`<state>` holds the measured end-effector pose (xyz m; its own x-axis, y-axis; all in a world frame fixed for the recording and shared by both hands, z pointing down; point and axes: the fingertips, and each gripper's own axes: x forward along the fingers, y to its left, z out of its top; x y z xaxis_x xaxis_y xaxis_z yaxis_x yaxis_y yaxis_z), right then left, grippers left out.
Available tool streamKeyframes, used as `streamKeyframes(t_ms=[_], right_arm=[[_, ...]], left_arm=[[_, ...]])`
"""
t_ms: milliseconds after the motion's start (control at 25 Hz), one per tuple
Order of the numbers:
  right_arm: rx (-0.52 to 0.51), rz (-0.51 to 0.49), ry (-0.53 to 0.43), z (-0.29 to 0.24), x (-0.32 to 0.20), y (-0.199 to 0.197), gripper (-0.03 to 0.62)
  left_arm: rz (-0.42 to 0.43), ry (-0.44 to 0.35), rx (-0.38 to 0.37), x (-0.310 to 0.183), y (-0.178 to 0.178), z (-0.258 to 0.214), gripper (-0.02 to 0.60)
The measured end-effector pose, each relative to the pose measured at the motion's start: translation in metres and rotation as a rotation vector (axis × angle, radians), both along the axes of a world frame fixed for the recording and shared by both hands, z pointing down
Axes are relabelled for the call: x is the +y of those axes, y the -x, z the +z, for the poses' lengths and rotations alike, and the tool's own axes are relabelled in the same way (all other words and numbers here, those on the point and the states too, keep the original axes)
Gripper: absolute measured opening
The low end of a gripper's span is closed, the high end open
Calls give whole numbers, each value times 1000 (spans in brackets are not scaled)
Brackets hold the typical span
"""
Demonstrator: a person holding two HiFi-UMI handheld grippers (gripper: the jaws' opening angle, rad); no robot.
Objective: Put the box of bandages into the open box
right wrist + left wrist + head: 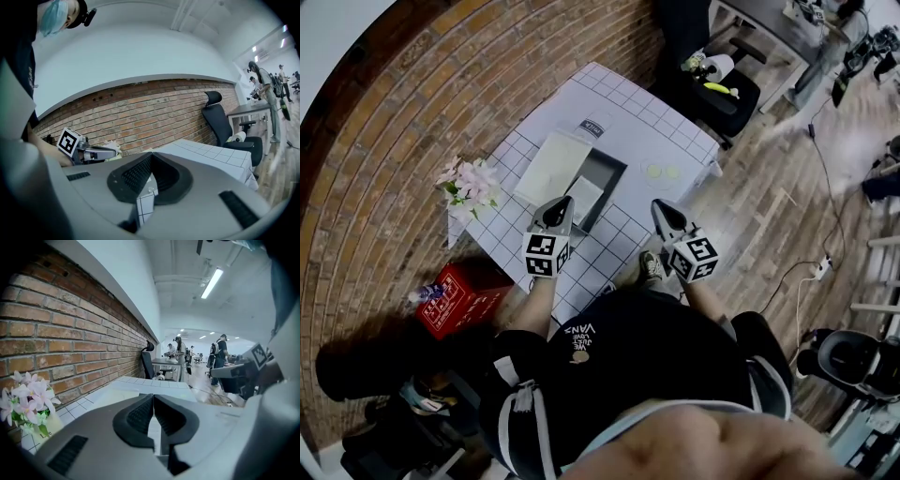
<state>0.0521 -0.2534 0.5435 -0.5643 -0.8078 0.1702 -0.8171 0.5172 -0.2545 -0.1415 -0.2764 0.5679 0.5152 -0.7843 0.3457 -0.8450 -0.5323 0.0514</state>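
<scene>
The left gripper (pixel 562 208) and right gripper (pixel 662 212), both clenched empty, hang above the checked table (pixel 666 136). The bandage box (pixel 584 199) lies inside the open box (pixel 611 172) just ahead of the left gripper, with a brick wall (pixel 441 84) to its left.

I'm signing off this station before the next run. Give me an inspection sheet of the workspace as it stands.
Surface: table under a white grid cloth.
Job's things: open box, lid folded out to the left; white bandage box appears to lie inside it.
Clutter: flowers at the table's left edge; two pale round things near the right edge, too small to name.
Grippers: left gripper and right gripper both shut, empty.
Cables: cable and power strip on the floor at right.
Surroundings: brick wall, red crate on the floor, office chair.
</scene>
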Motion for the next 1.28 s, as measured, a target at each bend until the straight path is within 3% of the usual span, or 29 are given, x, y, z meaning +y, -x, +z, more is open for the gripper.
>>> streamKeyframes(t_ms=[320, 680, 1280], right_arm=[[15, 31, -11, -2, 28, 12, -4], [16, 17, -22, -6, 54, 19, -3], [4, -74, -26, -14, 96, -9, -3]], left_arm=[[0, -35, 98, 37, 12, -13, 12], [-50, -30, 160, 78, 22, -14, 12], [-129, -54, 161, 135, -13, -29, 12]])
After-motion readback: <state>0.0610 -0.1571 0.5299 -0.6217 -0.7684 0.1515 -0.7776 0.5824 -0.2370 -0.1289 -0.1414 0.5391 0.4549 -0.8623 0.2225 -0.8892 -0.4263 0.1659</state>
